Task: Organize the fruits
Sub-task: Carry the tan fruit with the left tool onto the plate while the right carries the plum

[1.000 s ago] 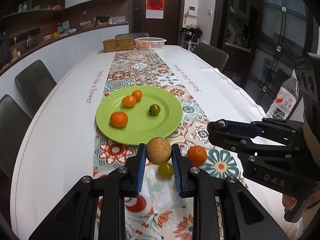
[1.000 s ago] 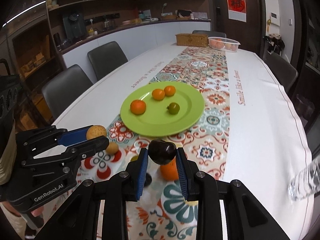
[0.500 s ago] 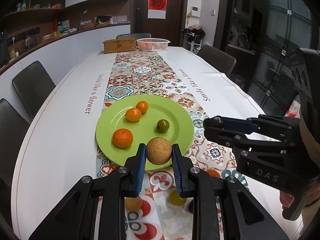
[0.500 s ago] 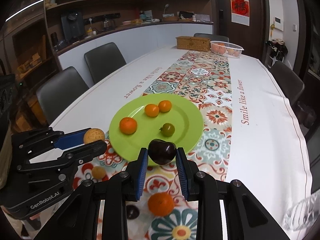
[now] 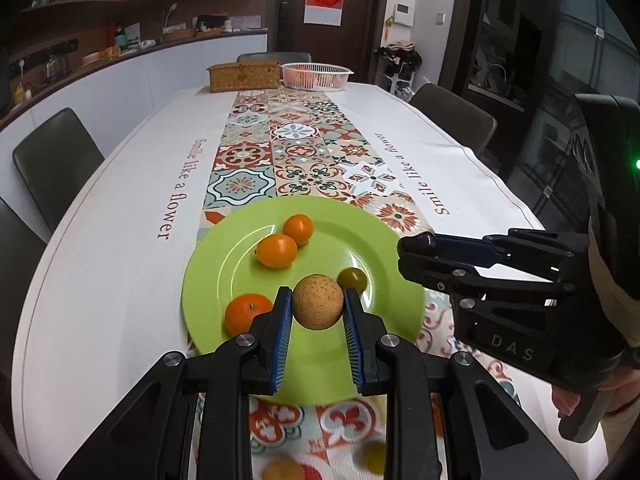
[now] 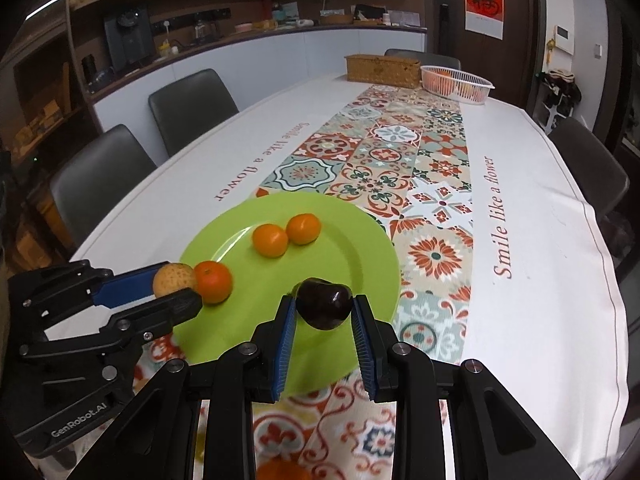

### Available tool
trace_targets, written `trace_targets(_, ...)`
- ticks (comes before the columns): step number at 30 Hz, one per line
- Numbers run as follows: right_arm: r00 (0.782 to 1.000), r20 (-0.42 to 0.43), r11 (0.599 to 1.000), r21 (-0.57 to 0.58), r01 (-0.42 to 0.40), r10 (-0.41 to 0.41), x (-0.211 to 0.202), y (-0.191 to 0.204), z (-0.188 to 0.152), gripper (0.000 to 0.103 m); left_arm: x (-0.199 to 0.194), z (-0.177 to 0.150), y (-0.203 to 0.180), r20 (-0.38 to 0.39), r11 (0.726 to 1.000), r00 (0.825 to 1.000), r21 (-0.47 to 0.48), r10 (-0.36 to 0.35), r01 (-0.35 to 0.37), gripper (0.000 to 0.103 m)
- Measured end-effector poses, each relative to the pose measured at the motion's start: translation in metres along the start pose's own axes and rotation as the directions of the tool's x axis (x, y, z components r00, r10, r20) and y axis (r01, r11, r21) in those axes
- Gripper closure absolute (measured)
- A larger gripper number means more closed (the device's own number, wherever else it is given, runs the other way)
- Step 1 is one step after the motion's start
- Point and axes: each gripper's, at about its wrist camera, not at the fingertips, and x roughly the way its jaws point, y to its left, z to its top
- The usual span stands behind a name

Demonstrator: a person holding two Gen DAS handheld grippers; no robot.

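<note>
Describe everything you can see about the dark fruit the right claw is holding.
The dark fruit is small, rounded and glossy, deep purple to almost black, with a dimple on top, like a plum. It sits pinched between the two blue ribbed pads of the right claw, touching nothing else. It is held in the air over the near edge of the green plate, not resting on it. Its underside is hidden from view.
</note>
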Motion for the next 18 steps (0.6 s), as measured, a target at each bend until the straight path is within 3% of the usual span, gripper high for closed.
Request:
trace_targets(11, 0.999, -0.051, 1.0, 0.008, -0.017, 0.018, 0.044, -0.003, 0.016, 0.073, 0.036, 0.008, 0.012, -0.064, 1.0, 0.998, 0.007, 0.022, -0.022, 0.078)
trace_targets(18, 0.998, -0.064, 0.999, 0.026, -0.025, 0.027, 0.056, -0.005, 0.019, 0.073, 0.037, 0.008, 0.015, -0.056, 0.998, 0.997, 0.028, 0.053, -0.052, 0.076)
